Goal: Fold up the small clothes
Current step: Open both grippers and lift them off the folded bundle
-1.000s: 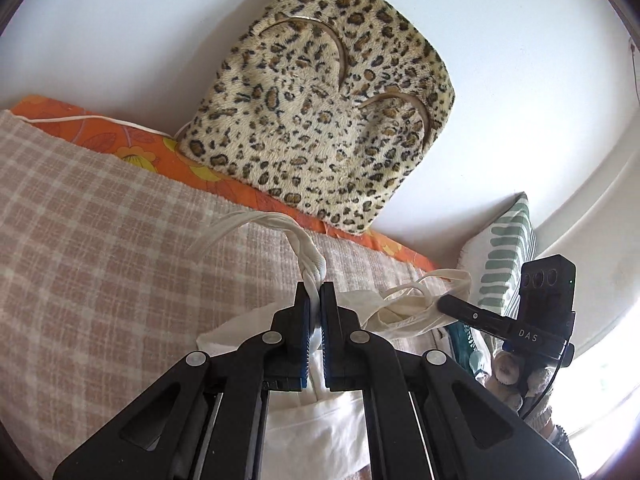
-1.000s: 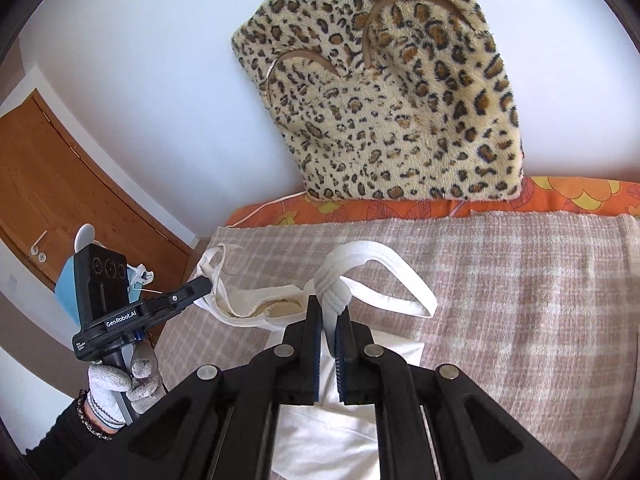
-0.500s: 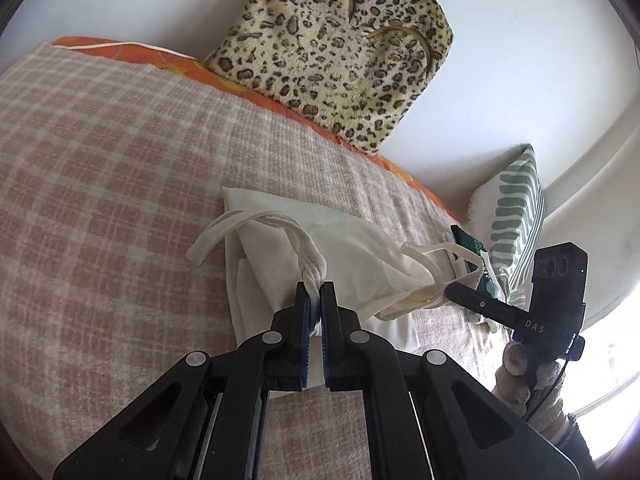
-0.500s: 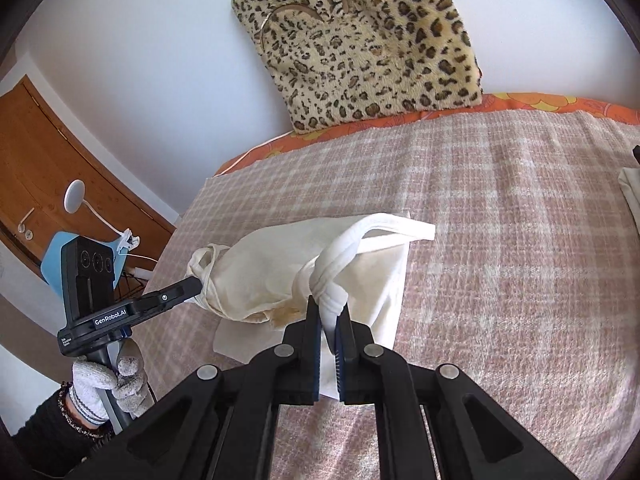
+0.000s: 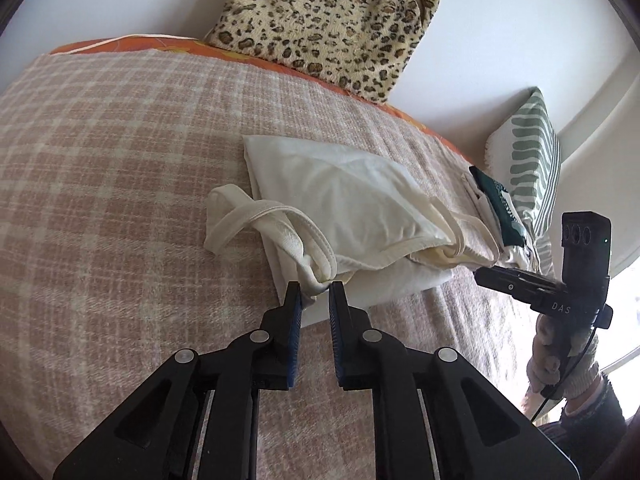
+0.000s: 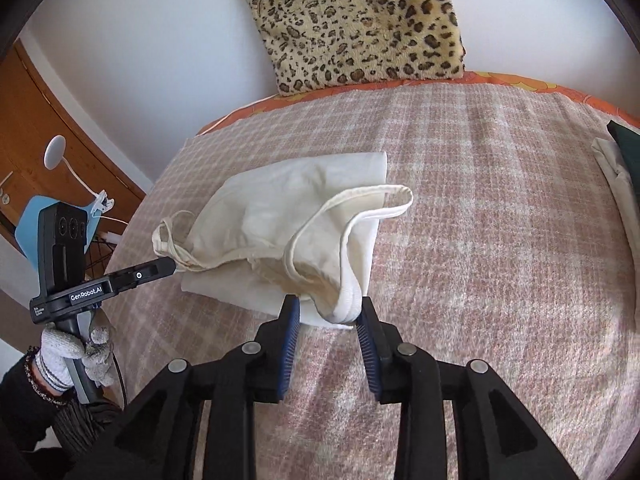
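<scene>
Item: cream top (image 5: 360,208) (image 6: 288,216), folded, lying mid-bed on the checked blanket (image 5: 100,160) (image 6: 480,200), away from its edges. We hold our left gripper (image 5: 314,290) and right gripper (image 6: 326,310) parted, each straddling a strap loop, neither clamping. Leopard cushion (image 5: 332,20) at the head edge.

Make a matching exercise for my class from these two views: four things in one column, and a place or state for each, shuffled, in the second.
Things
1. cream top
2. leopard cushion
3. right gripper
4. striped pillow

Places or states
A. leaning against the white wall
B. jaws parted around a strap
C. at the bed's far corner, next to a dark green item
D. folded over on the checked blanket

Pairs: 1-D, 2-A, 3-B, 4-C
</scene>
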